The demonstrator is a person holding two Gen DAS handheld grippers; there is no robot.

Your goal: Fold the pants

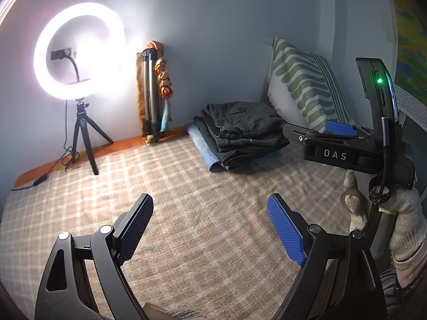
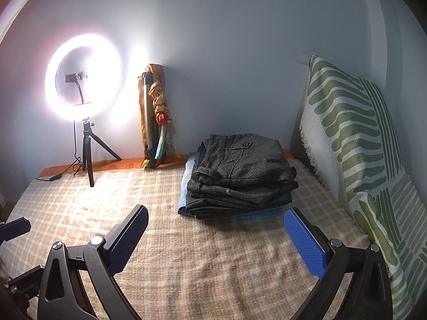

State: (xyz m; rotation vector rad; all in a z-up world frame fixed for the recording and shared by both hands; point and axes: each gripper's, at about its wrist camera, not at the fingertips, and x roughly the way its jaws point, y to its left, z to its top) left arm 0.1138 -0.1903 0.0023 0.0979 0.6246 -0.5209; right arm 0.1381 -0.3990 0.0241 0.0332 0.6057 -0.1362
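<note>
A stack of folded pants (image 1: 240,133) lies on the checked bedspread (image 1: 186,200) near the far wall; the top pair is dark grey check, with dark and light blue denim pairs under it. The stack also shows in the right wrist view (image 2: 240,176). My left gripper (image 1: 210,213) is open and empty, hovering above the bedspread in front of the stack. My right gripper (image 2: 216,226) is open and empty just in front of the stack. The right gripper's body (image 1: 344,144) appears at the right of the left wrist view, held by a gloved hand (image 1: 405,213).
A lit ring light (image 1: 77,56) on a small tripod stands at the back left, its cable trailing on the bed. A folded tripod wrapped in cloth (image 1: 152,93) leans on the wall. A green-striped pillow (image 2: 355,144) stands along the right side.
</note>
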